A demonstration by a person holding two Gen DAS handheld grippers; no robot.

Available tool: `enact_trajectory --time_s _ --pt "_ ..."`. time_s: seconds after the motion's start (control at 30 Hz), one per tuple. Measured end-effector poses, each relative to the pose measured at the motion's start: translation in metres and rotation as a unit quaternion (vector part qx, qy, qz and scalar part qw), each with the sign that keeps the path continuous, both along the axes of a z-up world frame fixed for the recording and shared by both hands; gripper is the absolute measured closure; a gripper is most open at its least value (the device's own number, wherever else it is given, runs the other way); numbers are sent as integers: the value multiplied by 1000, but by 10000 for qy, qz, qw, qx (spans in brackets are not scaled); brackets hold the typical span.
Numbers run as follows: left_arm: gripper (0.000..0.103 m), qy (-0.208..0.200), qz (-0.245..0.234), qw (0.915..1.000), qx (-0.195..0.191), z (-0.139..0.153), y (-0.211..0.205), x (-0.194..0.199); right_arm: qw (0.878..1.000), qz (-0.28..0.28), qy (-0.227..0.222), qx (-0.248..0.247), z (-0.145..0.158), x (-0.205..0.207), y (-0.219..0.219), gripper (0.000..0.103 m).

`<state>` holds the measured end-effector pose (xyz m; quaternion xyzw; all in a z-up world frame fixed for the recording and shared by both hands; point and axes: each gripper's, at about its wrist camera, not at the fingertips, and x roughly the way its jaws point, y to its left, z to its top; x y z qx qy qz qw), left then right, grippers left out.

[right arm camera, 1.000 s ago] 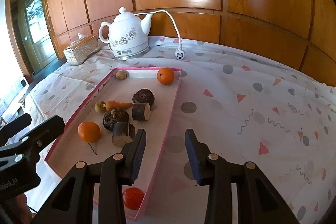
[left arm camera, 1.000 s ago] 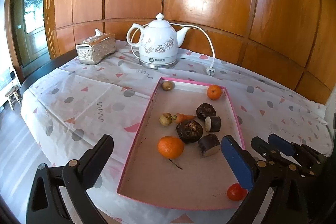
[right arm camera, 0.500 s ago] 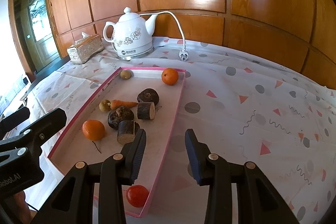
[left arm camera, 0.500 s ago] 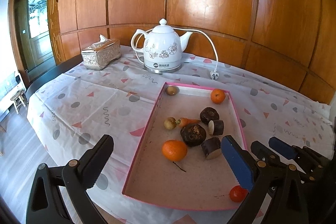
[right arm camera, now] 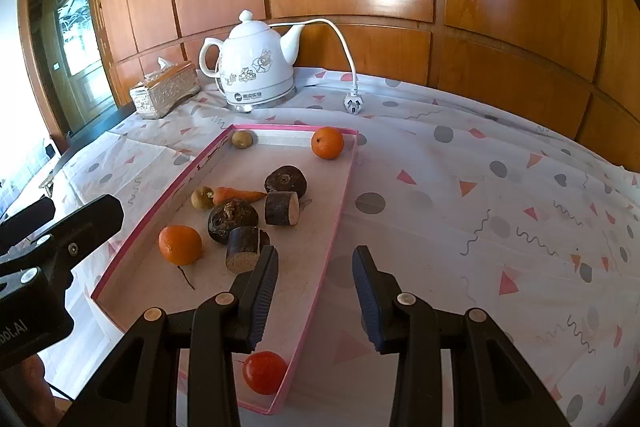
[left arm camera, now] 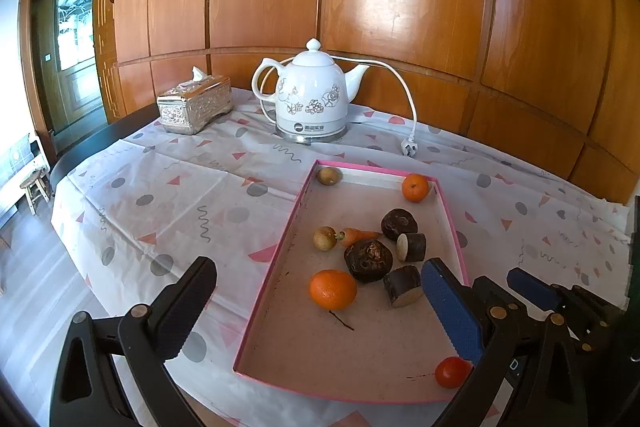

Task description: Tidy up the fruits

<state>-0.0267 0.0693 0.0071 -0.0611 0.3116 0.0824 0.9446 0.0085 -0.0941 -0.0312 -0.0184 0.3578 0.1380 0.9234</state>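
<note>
Cameras pulled back, kettle point(left arm camera: 312, 99) behind tray point(left arm camera: 276, 269)

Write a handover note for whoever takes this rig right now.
Left tool: open, holding nothing, hovering at the pink tray's near end.
Right tool: open, holding nothing, over the tray's right edge.
All produce lies in the tray: near orange, far orange, carrot, tomato in the near corner, dark root pieces mid-tray.
Done: nothing visibly sorted.
Left: all of the organizing.

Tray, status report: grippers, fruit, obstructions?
Left gripper open, right gripper open, both empty. Fruit loose in pink tray. Nothing blocking.
</note>
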Motion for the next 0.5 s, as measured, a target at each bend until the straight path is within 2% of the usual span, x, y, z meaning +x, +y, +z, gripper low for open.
enact_trajectory --time_s 0.5 --pt "1 102 -127 9998 -133 -4 -2 5 9999 -91 32 42 -2 3 -8 64"
